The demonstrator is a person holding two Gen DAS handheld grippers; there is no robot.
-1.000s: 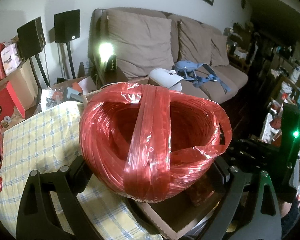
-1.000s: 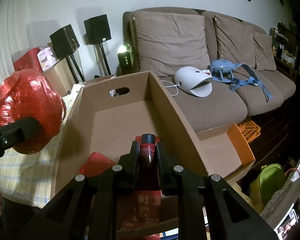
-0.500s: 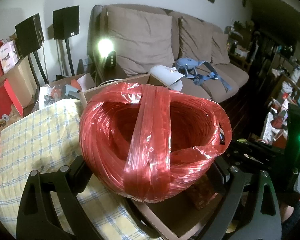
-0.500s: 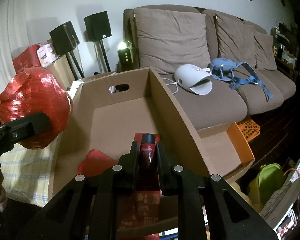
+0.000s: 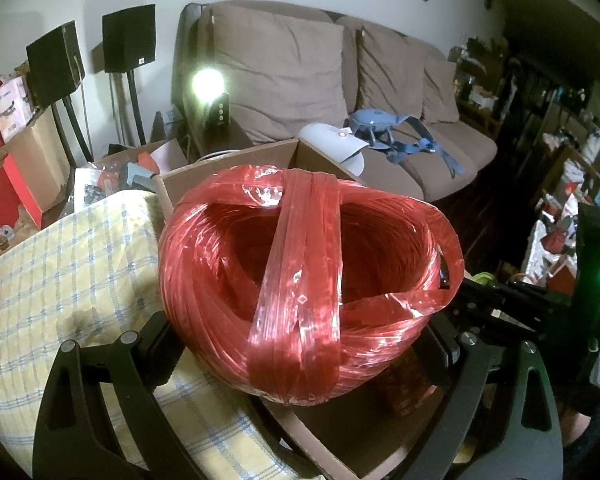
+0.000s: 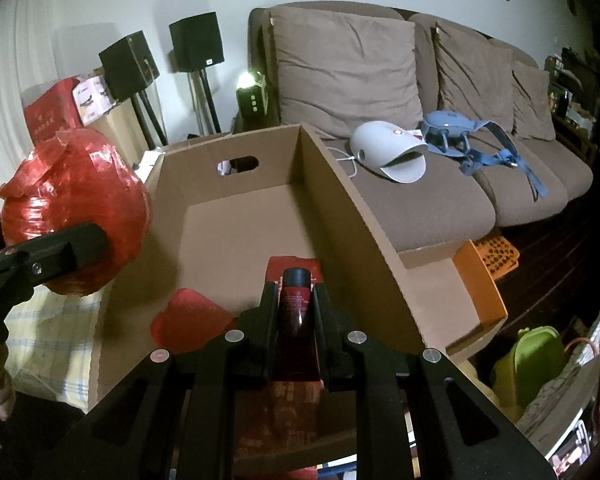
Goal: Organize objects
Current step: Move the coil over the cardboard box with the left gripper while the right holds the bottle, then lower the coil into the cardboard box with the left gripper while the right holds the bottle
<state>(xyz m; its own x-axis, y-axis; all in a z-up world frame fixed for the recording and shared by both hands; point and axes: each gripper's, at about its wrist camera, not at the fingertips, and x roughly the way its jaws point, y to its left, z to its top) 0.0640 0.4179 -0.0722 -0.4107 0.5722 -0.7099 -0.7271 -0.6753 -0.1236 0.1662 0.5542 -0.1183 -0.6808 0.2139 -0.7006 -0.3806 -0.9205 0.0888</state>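
The bulky red ball of plastic twine [image 5: 308, 280], squeezed between the wide-spread left gripper [image 5: 300, 344] at the cardboard box's [image 6: 236, 216] left wall, could slip or snag there, while the right gripper [image 6: 296, 300], nearly closed, pinches a red bottle [image 6: 296, 312] over the box's near end.

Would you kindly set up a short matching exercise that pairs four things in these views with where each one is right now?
Things:
1. red twine ball
2. dark red bottle
3. white device
4. orange crate

Places:
A. on the floor beside the sofa
B. on a sofa seat cushion
C. between the jaws of the right gripper, over the cardboard box
D. between the jaws of the left gripper, at the box's edge

Pairs: 1-D, 2-C, 3-B, 4-A
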